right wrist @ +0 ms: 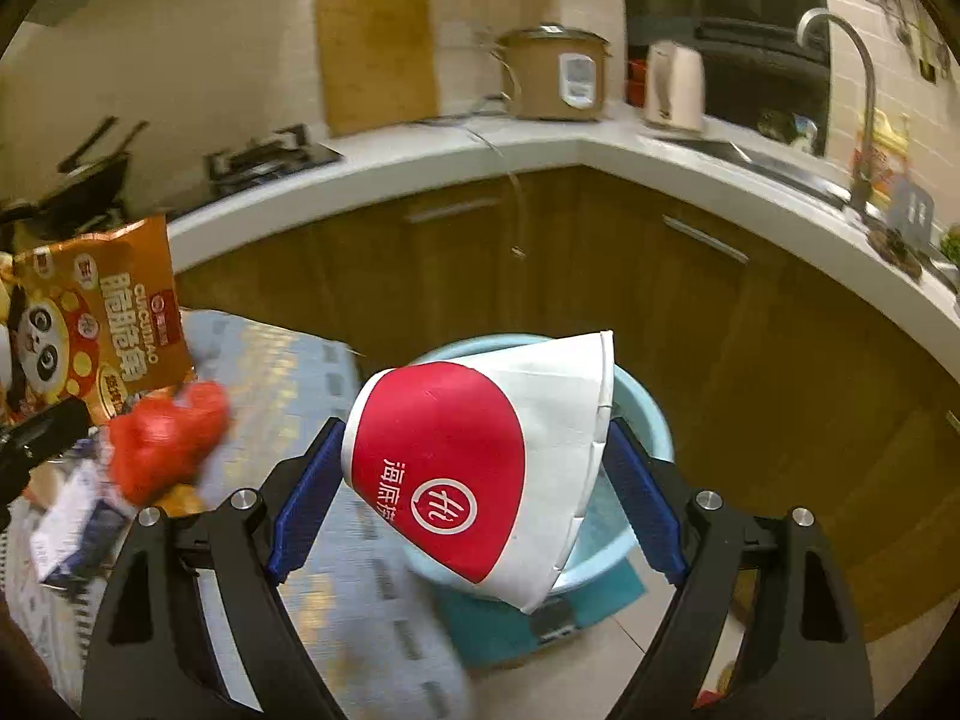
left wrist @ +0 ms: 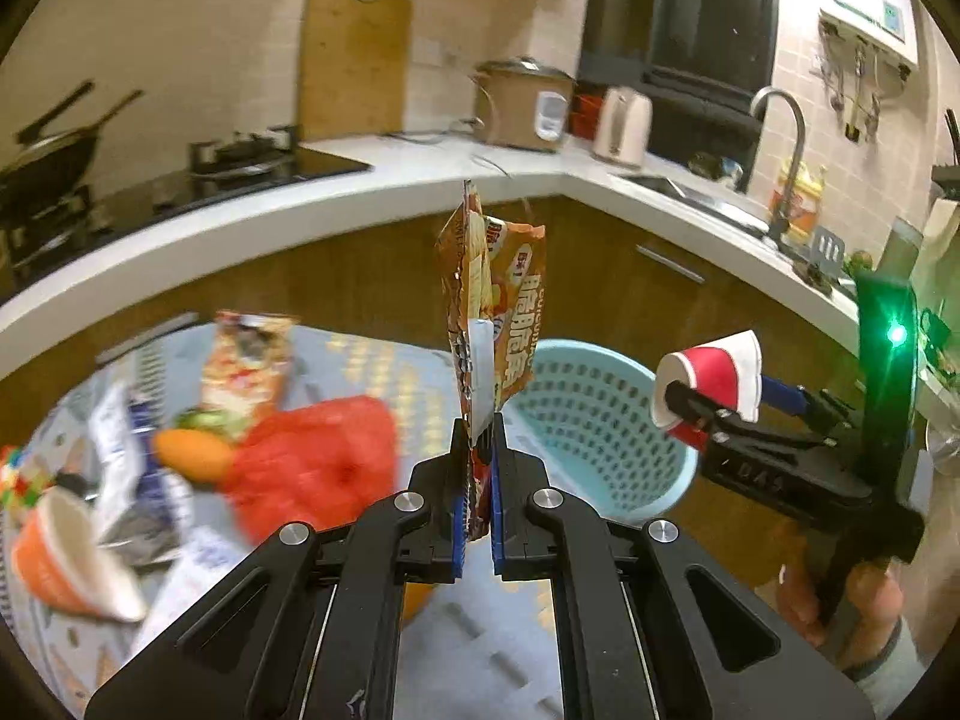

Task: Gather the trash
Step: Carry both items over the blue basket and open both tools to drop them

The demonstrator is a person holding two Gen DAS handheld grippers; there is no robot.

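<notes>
My left gripper (left wrist: 478, 438) is shut on an orange snack packet (left wrist: 501, 306) that stands upright above its fingers; the same packet (right wrist: 102, 312) shows at the left of the right wrist view. My right gripper (right wrist: 474, 450) grips a red and white paper cup (right wrist: 474, 468) lying on its side between wide-set blue pads; the cup (left wrist: 711, 384) and gripper also appear at the right of the left wrist view. A light blue perforated basket (left wrist: 594, 420) sits on the floor beyond both grippers, its rim (right wrist: 651, 414) partly hidden behind the cup.
A patterned table (left wrist: 372, 360) holds a red plastic bag (left wrist: 318, 462), an orange paper cup (left wrist: 66, 558), another snack packet (left wrist: 246, 360) and wrappers (left wrist: 120, 438). A white kitchen counter (left wrist: 372, 198) with brown cabinets curves behind. A person's hand (left wrist: 840, 600) holds the right gripper.
</notes>
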